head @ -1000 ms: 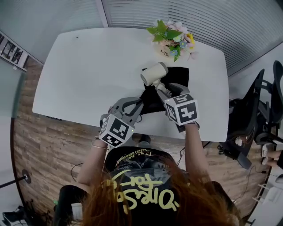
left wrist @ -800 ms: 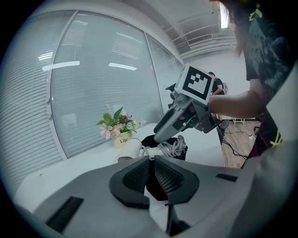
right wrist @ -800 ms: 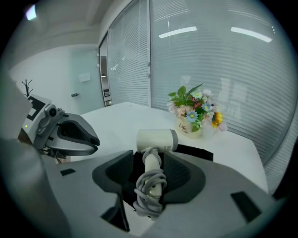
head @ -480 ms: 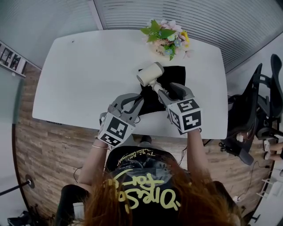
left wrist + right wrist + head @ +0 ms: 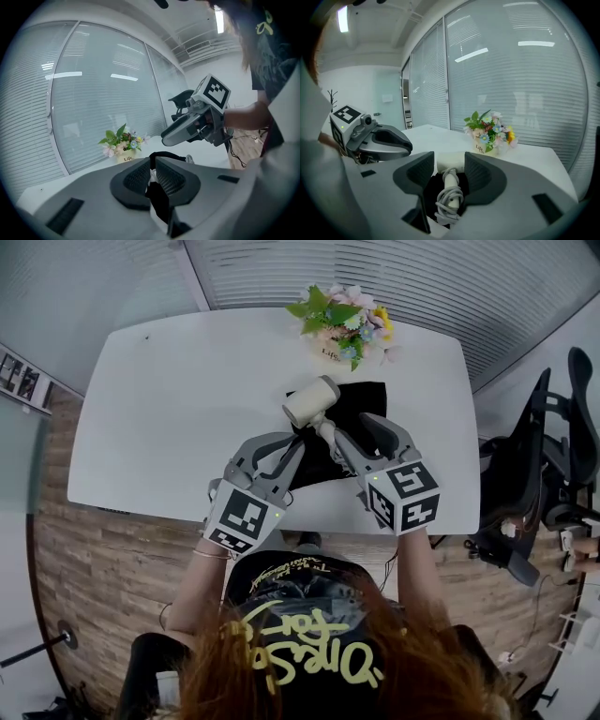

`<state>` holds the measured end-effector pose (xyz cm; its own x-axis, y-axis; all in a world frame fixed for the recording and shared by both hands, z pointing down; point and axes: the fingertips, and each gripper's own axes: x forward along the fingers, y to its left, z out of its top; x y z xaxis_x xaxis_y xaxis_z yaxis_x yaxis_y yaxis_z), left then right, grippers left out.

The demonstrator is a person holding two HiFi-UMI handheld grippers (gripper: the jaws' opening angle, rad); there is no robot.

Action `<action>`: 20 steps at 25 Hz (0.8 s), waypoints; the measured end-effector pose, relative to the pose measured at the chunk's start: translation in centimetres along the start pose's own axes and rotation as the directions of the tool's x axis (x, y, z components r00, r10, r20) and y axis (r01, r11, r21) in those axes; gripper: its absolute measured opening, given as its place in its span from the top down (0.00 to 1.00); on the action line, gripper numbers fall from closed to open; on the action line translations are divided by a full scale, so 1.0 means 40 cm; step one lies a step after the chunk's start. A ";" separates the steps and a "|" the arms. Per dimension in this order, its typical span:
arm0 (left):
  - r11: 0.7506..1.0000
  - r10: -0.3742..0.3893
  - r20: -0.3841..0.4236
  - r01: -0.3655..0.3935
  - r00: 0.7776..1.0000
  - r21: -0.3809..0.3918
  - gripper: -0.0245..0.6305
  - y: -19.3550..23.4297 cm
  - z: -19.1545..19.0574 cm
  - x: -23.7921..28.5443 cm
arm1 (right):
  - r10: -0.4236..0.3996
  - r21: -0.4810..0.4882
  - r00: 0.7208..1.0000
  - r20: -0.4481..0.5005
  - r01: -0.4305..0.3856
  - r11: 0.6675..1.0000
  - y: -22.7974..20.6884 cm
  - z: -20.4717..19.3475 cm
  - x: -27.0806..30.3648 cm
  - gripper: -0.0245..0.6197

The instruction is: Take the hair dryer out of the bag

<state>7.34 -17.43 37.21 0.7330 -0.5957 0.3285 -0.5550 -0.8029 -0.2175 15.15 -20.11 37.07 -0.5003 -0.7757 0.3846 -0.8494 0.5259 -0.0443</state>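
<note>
Two grippers meet at one black bag [image 5: 366, 396] lying on the white table [image 5: 178, 399]. At the bag's mouth, the left gripper [image 5: 296, 440] has its jaws nearly together, pinching a fold of the dark fabric. The right gripper [image 5: 345, 426] stands with jaws wide, clamped on the cream hair dryer [image 5: 311, 401] at its cord-wrapped handle. The dryer's head is clear of the bag, raised over its left edge, while the handle's lower end shows against the black cloth. A small pot of flowers [image 5: 339, 322] stands just beyond the bag
</note>
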 end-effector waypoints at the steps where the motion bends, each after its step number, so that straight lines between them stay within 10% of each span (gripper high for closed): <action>1: 1.000 0.001 0.005 -0.001 1.000 0.002 0.91 0.001 0.006 0.001 | 0.004 -0.003 1.000 0.027 -0.004 1.000 0.002 0.010 -0.006 0.64; 20: 0.996 0.093 0.197 -0.089 0.976 -0.028 0.94 0.036 0.151 -0.037 | 0.036 -0.072 0.940 0.340 -0.012 0.997 0.026 0.155 -0.118 0.79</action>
<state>7.84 -17.86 30.88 0.7411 -0.6607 0.1194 -0.6292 -0.7455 -0.2199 15.60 -18.06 29.50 -0.5579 -0.8286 0.0463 -0.8289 0.5591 0.0176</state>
